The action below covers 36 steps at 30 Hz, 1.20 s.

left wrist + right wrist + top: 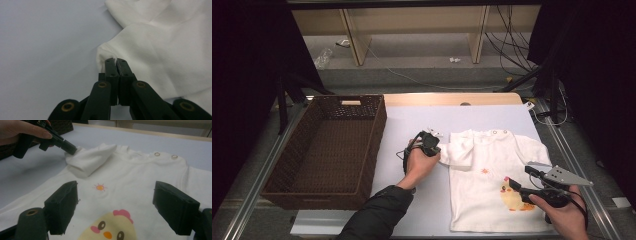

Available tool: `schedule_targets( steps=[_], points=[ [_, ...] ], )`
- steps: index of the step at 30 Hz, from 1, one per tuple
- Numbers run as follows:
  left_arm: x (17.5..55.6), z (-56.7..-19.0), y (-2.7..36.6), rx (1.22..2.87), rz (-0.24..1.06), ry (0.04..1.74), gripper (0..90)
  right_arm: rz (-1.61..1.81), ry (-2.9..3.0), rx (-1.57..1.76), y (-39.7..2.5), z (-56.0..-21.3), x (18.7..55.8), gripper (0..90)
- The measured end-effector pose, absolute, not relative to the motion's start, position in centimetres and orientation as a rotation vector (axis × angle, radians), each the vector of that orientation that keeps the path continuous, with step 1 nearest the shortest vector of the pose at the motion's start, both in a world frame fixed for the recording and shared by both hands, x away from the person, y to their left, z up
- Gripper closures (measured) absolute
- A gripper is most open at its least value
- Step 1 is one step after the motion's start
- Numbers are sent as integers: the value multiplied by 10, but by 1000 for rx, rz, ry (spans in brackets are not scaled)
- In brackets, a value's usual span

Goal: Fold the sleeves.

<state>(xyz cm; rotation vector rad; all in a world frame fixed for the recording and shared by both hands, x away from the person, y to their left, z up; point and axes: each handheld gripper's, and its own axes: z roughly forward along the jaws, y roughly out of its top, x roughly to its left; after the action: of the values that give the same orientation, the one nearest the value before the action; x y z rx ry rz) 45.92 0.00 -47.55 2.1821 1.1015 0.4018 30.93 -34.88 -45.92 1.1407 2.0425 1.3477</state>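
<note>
A small white shirt (492, 175) with a yellow chick print lies flat on the white table cover, right of centre. Its left sleeve (457, 152) is folded over toward the chest. My left gripper (438, 156) is shut on the cuff of that sleeve (106, 53), with the cloth pinched between the jaw tips. The same gripper (71, 150) and the hand holding it appear at the far left of the right gripper view. My right gripper (514, 184) hovers over the chick print (110, 225) at the shirt's lower right, jaws wide open with nothing between them.
A large dark wicker basket (302, 170) stands on the left part of the table, beside the white cover (412, 120). Metal rails run along both table sides. Cables and wooden shelf legs lie on the floor beyond the far edge.
</note>
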Motion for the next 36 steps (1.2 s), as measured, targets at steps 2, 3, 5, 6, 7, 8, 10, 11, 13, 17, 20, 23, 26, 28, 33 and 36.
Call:
schedule_targets(
  steps=[2, 3, 5, 6, 7, 8, 10, 11, 13, 17, 20, 23, 26, 28, 33, 36],
  points=[
    [458, -471, 0, 2176, 406, 1090, 883, 1349, 2042, 1139, -349, -459, 309, 211],
    [457, -469, 0, 2172, 407, 1084, 884, 1350, 2041, 1140, -349, -459, 309, 211],
    [456, -466, 0, 2161, 407, 1077, 885, 1348, 2043, 1140, -349, -460, 309, 211],
    [455, -464, 0, 2157, 413, 1072, 885, 1349, 2044, 1139, -349, -459, 309, 211],
    [455, -461, 0, 2148, 415, 1066, 885, 1347, 2044, 1136, -349, -459, 309, 211],
    [454, -459, 0, 2140, 417, 1062, 886, 1347, 2043, 1137, -349, -459, 309, 212],
    [452, -453, 0, 2119, 425, 1050, 886, 1348, 2042, 1139, -349, -459, 309, 211],
    [451, -450, -1, 2112, 428, 1041, 886, 1347, 2043, 1140, -349, -459, 309, 211],
    [448, -443, -2, 2094, 437, 1024, 886, 1348, 2042, 1140, -349, -459, 309, 212],
    [441, -427, -6, 2058, 448, 977, 886, 1346, 2042, 1138, -349, -459, 309, 211],
    [435, -414, -12, 2047, 456, 926, 886, 1346, 2042, 1138, -349, -459, 309, 211],
    [428, -405, -21, 2039, 454, 880, 885, 1345, 2041, 1137, -349, -459, 309, 212],
    [422, -399, -31, 2039, 450, 831, 885, 1345, 2039, 1136, -349, -459, 309, 212],
    [419, -397, -39, 2042, 442, 803, 886, 1344, 2040, 1137, -350, -459, 309, 212],
    [412, -395, -55, 2052, 421, 744, 885, 1348, 2034, 1139, -350, -459, 309, 213],
    [408, -394, -64, 2053, 412, 720, 885, 1351, 2030, 1139, -350, -459, 309, 213]
  ],
)
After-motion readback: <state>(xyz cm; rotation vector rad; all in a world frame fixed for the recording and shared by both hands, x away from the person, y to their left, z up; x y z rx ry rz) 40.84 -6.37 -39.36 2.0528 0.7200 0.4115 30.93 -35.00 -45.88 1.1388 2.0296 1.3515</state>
